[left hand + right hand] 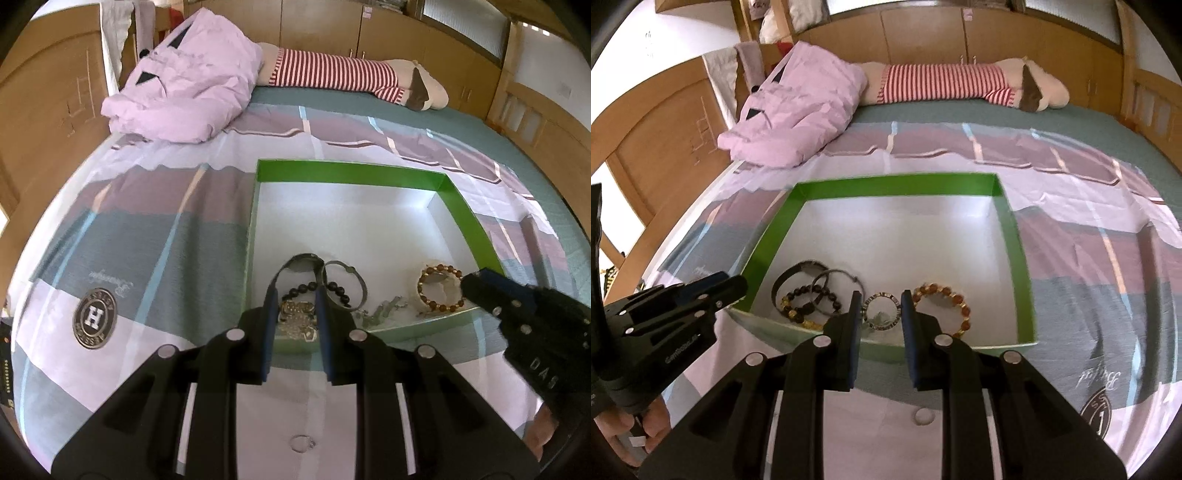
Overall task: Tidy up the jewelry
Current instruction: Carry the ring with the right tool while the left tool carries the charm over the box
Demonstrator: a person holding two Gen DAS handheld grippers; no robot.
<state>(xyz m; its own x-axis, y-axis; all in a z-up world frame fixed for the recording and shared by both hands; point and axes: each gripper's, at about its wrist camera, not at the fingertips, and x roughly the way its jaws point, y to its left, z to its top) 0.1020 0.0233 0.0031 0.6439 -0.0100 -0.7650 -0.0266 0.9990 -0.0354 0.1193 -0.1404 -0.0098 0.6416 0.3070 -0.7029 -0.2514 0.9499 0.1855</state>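
A green box (1012,236) with a white floor lies on the bed. Along its near wall lie a dark bangle (798,275), a silver bangle (849,280), a black bead bracelet (801,308), a round ringed pendant (881,312) and an amber bead bracelet (945,295). My right gripper (881,299) hovers open over the near wall, and the pendant shows between its fingers. The left gripper (297,293) is open above the dark bangle (301,260), the black beads (334,290) and a gold chain piece (297,319). A small ring (302,443) rests on the sheet outside the box, below the grippers.
A crumpled pink quilt (184,85) and a striped plush toy (351,74) lie at the far end of the bed. Wooden bed frame and cabinets (48,110) surround it. A hand (624,435) holds the left gripper's handle.
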